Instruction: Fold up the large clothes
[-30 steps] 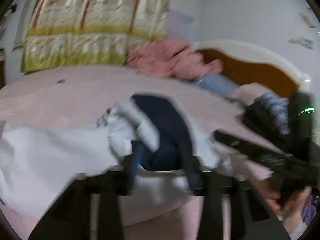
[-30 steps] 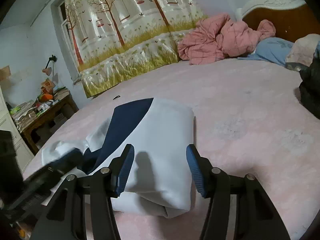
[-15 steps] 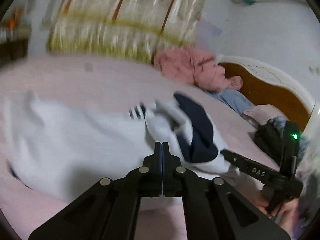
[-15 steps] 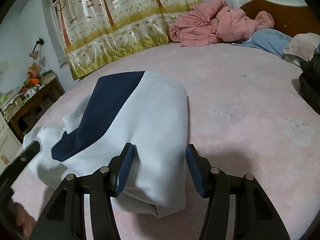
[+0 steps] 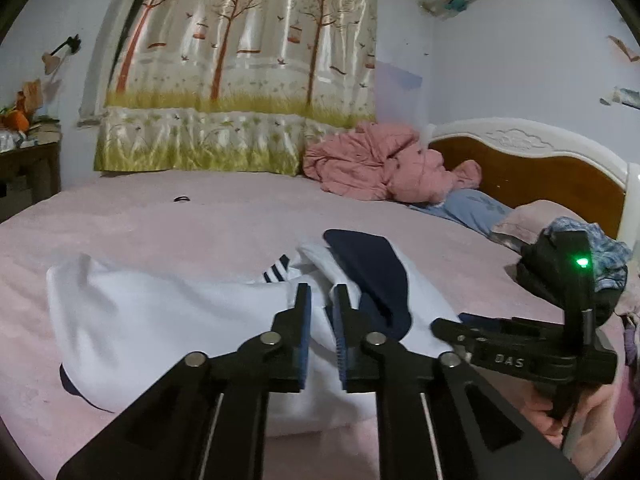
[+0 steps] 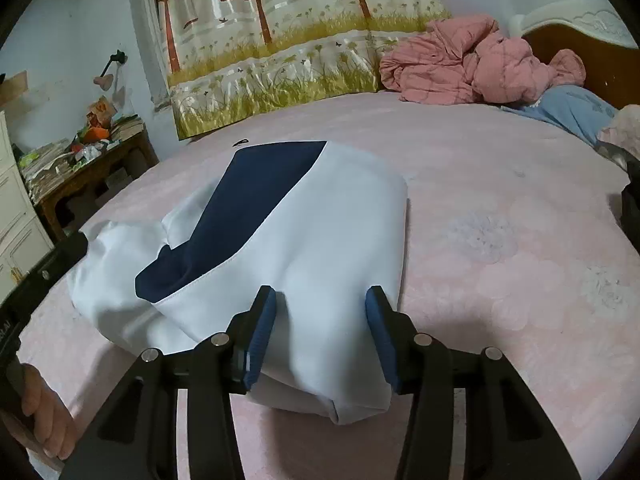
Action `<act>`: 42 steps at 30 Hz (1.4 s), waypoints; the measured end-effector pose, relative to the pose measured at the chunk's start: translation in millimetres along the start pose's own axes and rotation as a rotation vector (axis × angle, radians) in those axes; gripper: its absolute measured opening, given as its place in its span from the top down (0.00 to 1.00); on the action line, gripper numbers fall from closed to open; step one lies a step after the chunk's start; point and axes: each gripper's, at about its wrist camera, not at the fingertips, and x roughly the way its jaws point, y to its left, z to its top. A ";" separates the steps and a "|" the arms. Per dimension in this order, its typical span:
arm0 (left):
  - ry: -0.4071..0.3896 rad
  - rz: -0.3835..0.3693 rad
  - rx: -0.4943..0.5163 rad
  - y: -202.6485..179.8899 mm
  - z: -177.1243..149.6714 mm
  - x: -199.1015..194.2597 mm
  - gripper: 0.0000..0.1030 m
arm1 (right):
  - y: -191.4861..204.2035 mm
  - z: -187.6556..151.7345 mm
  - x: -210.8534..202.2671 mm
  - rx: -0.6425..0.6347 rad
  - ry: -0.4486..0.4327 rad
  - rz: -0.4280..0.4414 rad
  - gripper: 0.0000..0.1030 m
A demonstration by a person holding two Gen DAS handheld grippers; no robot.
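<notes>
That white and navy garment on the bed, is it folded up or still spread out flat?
Folded, though loosely. The white and navy garment is doubled into a thick bundle with rounded fold edges, a navy panel on top, lying on the pink bed. How tidy underneath, cannot tell.

My two handheld grippers: matte black frames, blue finger pads.

My left gripper [image 5: 320, 300]: black linkage arms, four round silver pivot screws, ribbed blue pads on the inner faces of both fingers [image 5: 303, 320], thin pale rods along the lower arms. My right gripper [image 6: 320, 304]: the same black build, four silver screws, thicker ribbed blue pads. Seen from my left camera, its black body carries pale letters "DAS" and a small green light on an upright post. My bare hand [image 6: 44, 412] wraps the black handle; no sleeve shows.
</notes>
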 end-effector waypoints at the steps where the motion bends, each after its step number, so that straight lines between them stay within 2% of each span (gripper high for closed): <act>1: 0.012 0.006 -0.013 4.7 -1.2 4.1 0.89 | 1.5 -0.1 -3.2 -0.005 -0.016 -0.012 0.51; 3: 0.023 0.035 -0.044 13.6 -2.7 6.3 0.88 | 11.7 -1.0 -14.9 -0.049 -0.070 -0.009 0.49; 4: 0.021 0.056 -0.060 18.3 -2.1 6.8 0.86 | 18.9 -2.0 -22.1 -0.092 -0.103 0.024 0.46; 6: 0.015 0.087 -0.089 27.5 0.3 8.5 0.80 | 45.0 -6.7 -34.6 -0.221 -0.155 0.057 0.29; 7: 0.015 0.108 -0.097 31.7 0.6 7.8 0.74 | 57.6 -9.9 -34.6 -0.285 -0.157 0.055 0.29; 9: 0.045 0.180 -0.069 37.1 -2.4 8.3 0.62 | 77.2 -12.4 -17.9 -0.366 -0.099 -0.008 0.29; 11: 0.050 0.286 -0.053 47.7 -10.8 3.0 0.45 | 85.7 -11.3 9.5 -0.399 0.011 -0.073 0.29; 12: 0.050 0.294 -0.082 55.1 -12.4 -0.4 0.39 | 88.2 -11.5 16.7 -0.412 0.021 -0.120 0.31; 13: 0.045 0.279 -0.141 67.2 -14.3 -5.2 0.28 | 90.5 -12.3 14.4 -0.423 -0.009 -0.146 0.39; 14: 0.036 0.267 -0.207 79.9 -16.0 -9.6 0.25 | 91.0 -12.2 11.1 -0.420 -0.036 -0.175 0.71; 15: 0.039 0.270 -0.262 91.5 -16.8 -11.3 0.25 | 87.4 -11.2 6.6 -0.399 -0.062 -0.172 0.85; 16: 0.052 0.306 -0.285 98.9 -17.7 -10.6 0.25 | 81.2 -10.3 -0.9 -0.369 -0.088 -0.131 0.88; 18: 0.098 0.462 -0.247 106.1 -15.8 -4.0 0.25 | 69.8 -9.5 -11.9 -0.319 -0.104 -0.093 0.89; 21: 0.079 0.529 -0.287 119.1 -14.6 -12.2 0.21 | 55.5 -14.0 -20.6 -0.279 -0.053 -0.003 0.89; 23: 0.107 0.581 -0.322 127.8 -18.0 -8.8 0.17 | 54.0 -15.1 -11.4 -0.280 -0.006 0.024 0.88; 25: 0.153 0.537 -0.367 134.9 -23.7 -3.4 0.17 | 55.2 -15.3 -8.3 -0.292 -0.002 0.028 0.84; 26: 0.170 0.511 -0.390 137.9 -26.7 -1.2 0.17 | 54.5 -16.3 -10.0 -0.294 -0.009 0.040 0.77; 27: 0.185 0.492 -0.406 140.8 -29.3 0.1 0.17 | 53.2 -16.3 -11.6 -0.292 -0.016 0.066 0.66; 29: 0.223 0.434 -0.437 145.5 -34.7 2.5 0.12 | 51.5 -16.7 -16.9 -0.288 -0.033 0.127 0.54; 32: 0.329 0.267 -0.567 160.1 -51.4 11.4 0.07 | 57.4 -21.8 -27.5 -0.301 -0.070 0.158 0.51; 33: 0.340 0.232 -0.611 166.0 -54.6 14.2 0.07 | 58.2 -22.4 -30.0 -0.301 -0.081 0.165 0.51; 35: 0.321 0.219 -0.623 164.2 -51.2 10.9 0.06 | 56.4 -21.9 -35.0 -0.279 -0.109 0.175 0.51; 38: 0.331 0.236 -0.582 154.7 -49.8 13.7 0.06 | 50.6 -17.2 -40.2 -0.214 -0.156 0.166 0.50; 40: 0.318 0.228 -0.608 159.6 -48.8 15.5 0.06 | 43.7 -13.9 -39.6 -0.162 -0.172 0.143 0.51; 42: 0.297 0.256 -0.635 163.7 -47.8 18.8 0.02 | 35.2 -11.3 -36.5 -0.102 -0.169 0.109 0.50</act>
